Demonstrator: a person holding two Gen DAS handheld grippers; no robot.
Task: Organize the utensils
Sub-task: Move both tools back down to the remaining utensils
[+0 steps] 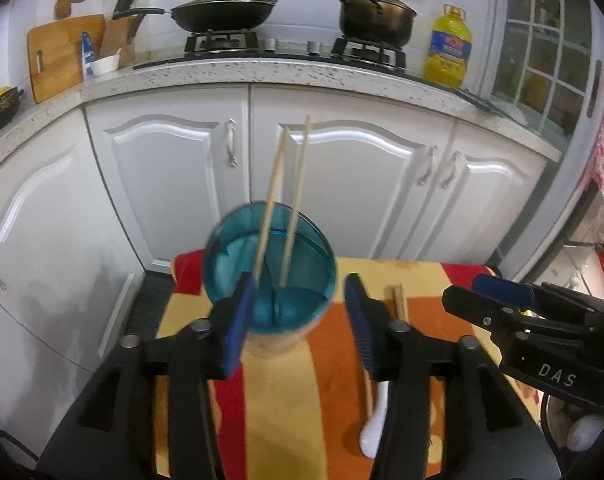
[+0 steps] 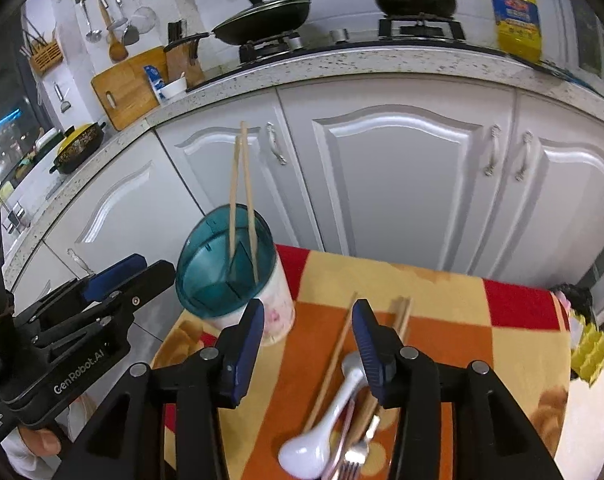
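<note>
1. Nearest the right wrist camera, a white spoon [image 2: 321, 432] lies on the bench [image 2: 441, 312], which is covered with a checked red, orange and yellow cloth. Its bowl points toward the near edge, and it is heaped with a metal fork [image 2: 351, 466] and loose chopsticks [image 2: 333, 356].
2. Done so far, in my judgement: two chopsticks in the holder [image 2: 244, 196] stand upright, leaning on the rim. The utensil holder [image 2: 226, 264], a teal insert in a white cup, sits at the bench's far left corner.
3. Left to do, in my judgement: the spoon, the fork and the several loose chopsticks remain on the cloth near the middle and near edge. Most of the sorting is outstanding.
4. Left gripper [image 1: 300, 320]: jaws spread wide, nothing gripped. They straddle the holder; the left pad overlaps the cup's rim in the left wrist view, but whether it touches I cannot tell.
5. Right gripper [image 2: 305, 344]: jaws spread wide and empty, hovering over the pile. One loose chopstick runs between the pads; none is pinched.
6. Motion blur softens the holder in the left wrist view, so its dividers are indistinct.
</note>
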